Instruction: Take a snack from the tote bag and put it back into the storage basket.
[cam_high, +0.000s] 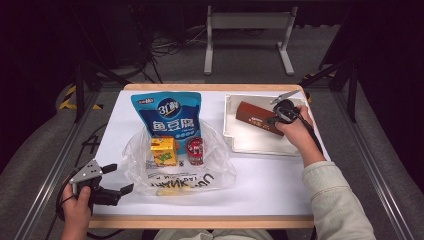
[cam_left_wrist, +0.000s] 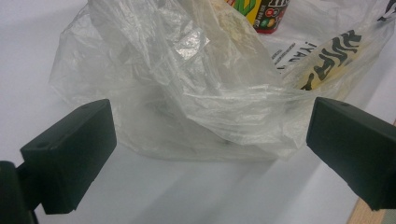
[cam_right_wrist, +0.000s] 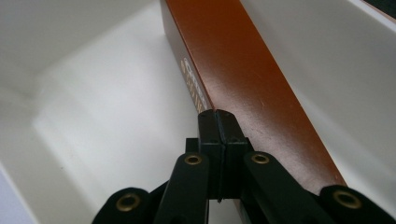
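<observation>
A long brown box (cam_high: 255, 117) lies at a slant in the white tray (cam_high: 250, 144) at the back right. My right gripper (cam_high: 274, 120) is over the box's near end with its jaws pressed together and nothing between them; in the right gripper view its tip (cam_right_wrist: 218, 115) sits at the edge of the brown box (cam_right_wrist: 243, 70). A crumpled clear plastic bag (cam_high: 175, 175) lies in the middle of the table. My left gripper (cam_high: 121, 178) stands open at the front left, its jaws wide apart and facing the bag (cam_left_wrist: 187, 93).
A blue snack pouch (cam_high: 167, 112), a yellow drink carton (cam_high: 164, 151) and a small red can (cam_high: 195, 151) stand at the bag's far side. The white tabletop (cam_high: 265, 185) ends in a wooden front edge. The tray's walls (cam_right_wrist: 93, 93) rise around the box.
</observation>
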